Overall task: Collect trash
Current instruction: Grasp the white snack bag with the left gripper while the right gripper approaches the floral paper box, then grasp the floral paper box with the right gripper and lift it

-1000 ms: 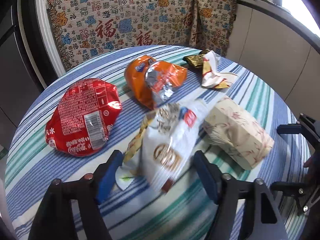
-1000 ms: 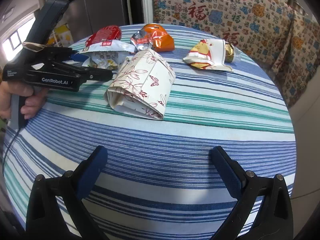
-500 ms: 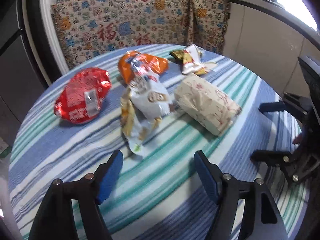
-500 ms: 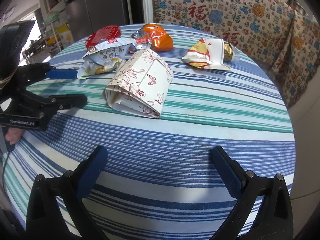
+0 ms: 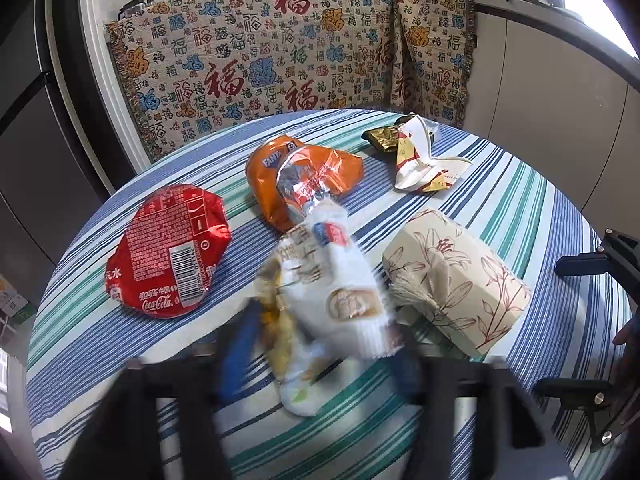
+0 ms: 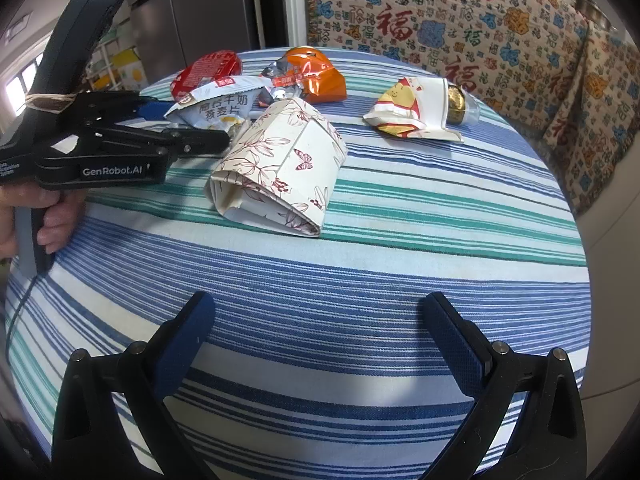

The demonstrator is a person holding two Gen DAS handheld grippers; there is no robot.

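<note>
Several wrappers lie on a round striped table (image 6: 400,280). A white oat-flake bag (image 5: 336,296) lies between the fingers of my left gripper (image 5: 320,344), whose jaws are open around it and blurred by motion. In the right wrist view the left gripper (image 6: 192,124) reaches around the same bag (image 6: 216,104). Beside it lie a red Coca-Cola wrapper (image 5: 168,252), an orange Fanta wrapper (image 5: 296,176), a white and yellow wrapper (image 5: 420,160) and a folded floral paper bag (image 5: 452,276). My right gripper (image 6: 320,340) is open and empty above bare cloth near the table edge.
A patterned cloth (image 5: 280,60) hangs behind the table. A counter with pots (image 5: 520,4) runs along the back right. A dark fridge (image 6: 192,8) stands to the left. The right gripper's fingers (image 5: 584,264) show at the right edge of the left wrist view.
My left gripper pulled back from the table, then moved forward again, so the oat-flake bag now sits between its fingers. The right gripper has stayed still.
</note>
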